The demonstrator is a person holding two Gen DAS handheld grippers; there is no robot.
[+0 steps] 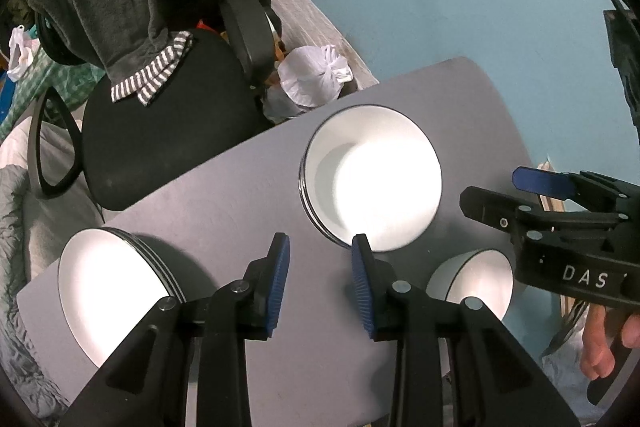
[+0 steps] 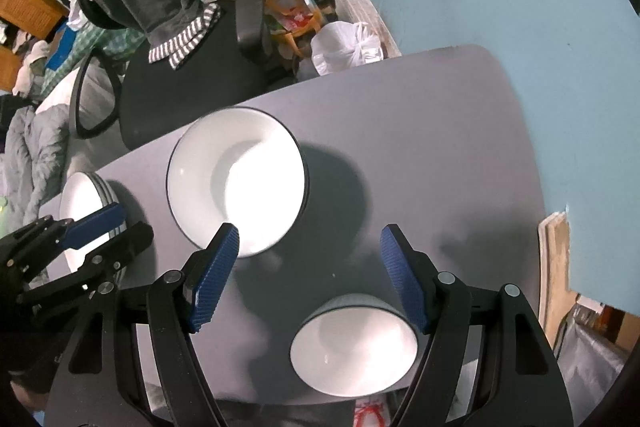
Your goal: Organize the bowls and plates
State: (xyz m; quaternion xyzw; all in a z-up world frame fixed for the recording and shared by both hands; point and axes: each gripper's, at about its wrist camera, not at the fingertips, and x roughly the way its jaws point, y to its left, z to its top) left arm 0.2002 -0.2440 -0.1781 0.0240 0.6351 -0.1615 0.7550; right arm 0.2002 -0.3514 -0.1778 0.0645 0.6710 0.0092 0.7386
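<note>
Left wrist view shows your table [image 1: 224, 179] from left to right: plates [image 1: 108, 291] stacked at the left edge, nested bowls [image 1: 372, 183] mid-table, a small bowl [image 1: 476, 283] alone near the front. Your left gripper [image 1: 320, 279] and right gripper [image 2: 310, 275] both gape, empty. Judging by this, only that small bowl remains unstacked.

We see glossy white glazed bowls [image 2: 236, 179] on a matt grey table [image 2: 420, 147]. Beside the table, a crinkly plastic bag [image 2: 346, 47]; gripper pads [image 2: 214, 275] are ribbed blue rubber.
</note>
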